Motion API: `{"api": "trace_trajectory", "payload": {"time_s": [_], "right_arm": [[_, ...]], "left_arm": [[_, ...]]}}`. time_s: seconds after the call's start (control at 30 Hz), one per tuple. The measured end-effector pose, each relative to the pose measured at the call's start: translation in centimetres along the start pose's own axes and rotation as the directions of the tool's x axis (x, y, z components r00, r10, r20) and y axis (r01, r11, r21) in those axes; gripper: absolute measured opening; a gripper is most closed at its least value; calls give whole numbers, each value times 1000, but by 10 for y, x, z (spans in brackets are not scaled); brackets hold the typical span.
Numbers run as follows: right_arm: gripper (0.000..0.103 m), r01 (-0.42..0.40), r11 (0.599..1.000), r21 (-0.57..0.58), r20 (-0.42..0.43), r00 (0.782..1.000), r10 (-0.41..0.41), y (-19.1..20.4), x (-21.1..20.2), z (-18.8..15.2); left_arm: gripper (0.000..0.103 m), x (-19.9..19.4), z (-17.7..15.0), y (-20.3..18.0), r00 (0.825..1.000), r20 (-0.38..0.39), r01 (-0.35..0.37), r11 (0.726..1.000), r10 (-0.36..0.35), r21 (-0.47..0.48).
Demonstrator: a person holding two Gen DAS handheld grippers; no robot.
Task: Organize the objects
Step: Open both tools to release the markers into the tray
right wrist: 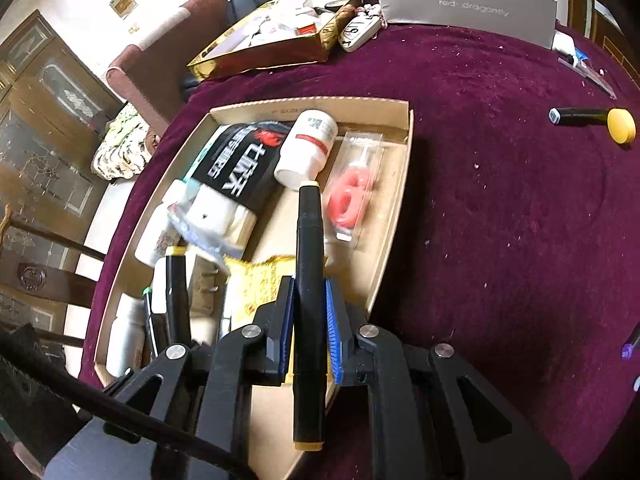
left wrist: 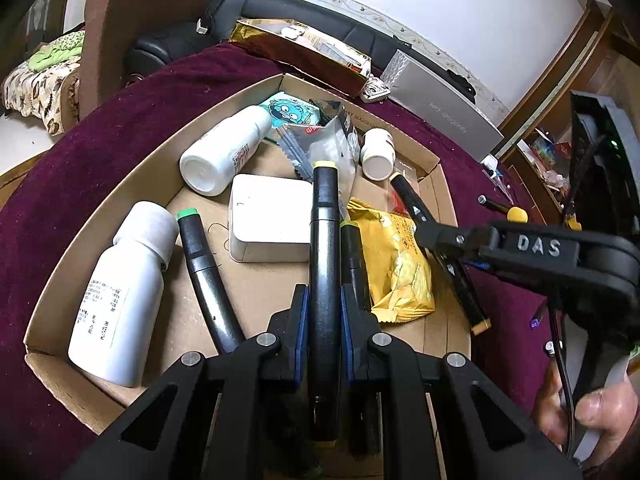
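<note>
A shallow cardboard box (left wrist: 100, 216) on a maroon tablecloth holds white bottles (left wrist: 120, 300), a white block (left wrist: 272, 216), a yellow snack packet (left wrist: 396, 264), a green-capped marker (left wrist: 200, 268) and other packets. My left gripper (left wrist: 324, 300) is shut on a black marker with yellow ends (left wrist: 324, 248), held over the box. My right gripper (right wrist: 310, 300) is shut on another black yellow-ended marker (right wrist: 308, 280) above the box's right side (right wrist: 396, 200); it also shows in the left wrist view (left wrist: 424, 236).
A yellow-capped black marker (right wrist: 592, 120) lies on the cloth (right wrist: 500, 220) to the right. A gold box (right wrist: 272, 40), a grey box (right wrist: 464, 4) and a key fob (right wrist: 360, 32) sit at the far edge. Chairs stand beyond on the left.
</note>
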State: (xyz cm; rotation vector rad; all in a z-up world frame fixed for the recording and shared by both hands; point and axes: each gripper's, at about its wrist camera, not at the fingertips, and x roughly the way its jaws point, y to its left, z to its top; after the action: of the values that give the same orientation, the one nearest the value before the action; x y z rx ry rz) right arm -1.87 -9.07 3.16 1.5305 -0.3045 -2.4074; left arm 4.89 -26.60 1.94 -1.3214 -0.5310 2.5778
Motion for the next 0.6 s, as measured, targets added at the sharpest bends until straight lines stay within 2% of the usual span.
{"api": "trace_trajectory", "payload": {"time_s": [0.2,0.37,0.47,0.5,0.6], "right_arm": [[13,37,999,-3,1,999,-37,1,6,11],[13,52,999,-5,1,999,-52,3,8,14],[14,50,999,-4,-1,999,-50,4,7,12],[14,48,999,-1,-2,999,-48,4,7,12],[20,48,999,22,3,999,-49,2,6,10]], "left_arm": [[12,-1,1,2,1000,4,15,1000,-15,-10],[14,-10,0,7,998,19,68,996,-67,-57],[25,-19,-2,8,996,32,86,993,-84,-76],[31,-22,-2,7,996,38,86,993,-84,-78],[41,-31,-3,6,995,55,91,992,-86,-82]]}}
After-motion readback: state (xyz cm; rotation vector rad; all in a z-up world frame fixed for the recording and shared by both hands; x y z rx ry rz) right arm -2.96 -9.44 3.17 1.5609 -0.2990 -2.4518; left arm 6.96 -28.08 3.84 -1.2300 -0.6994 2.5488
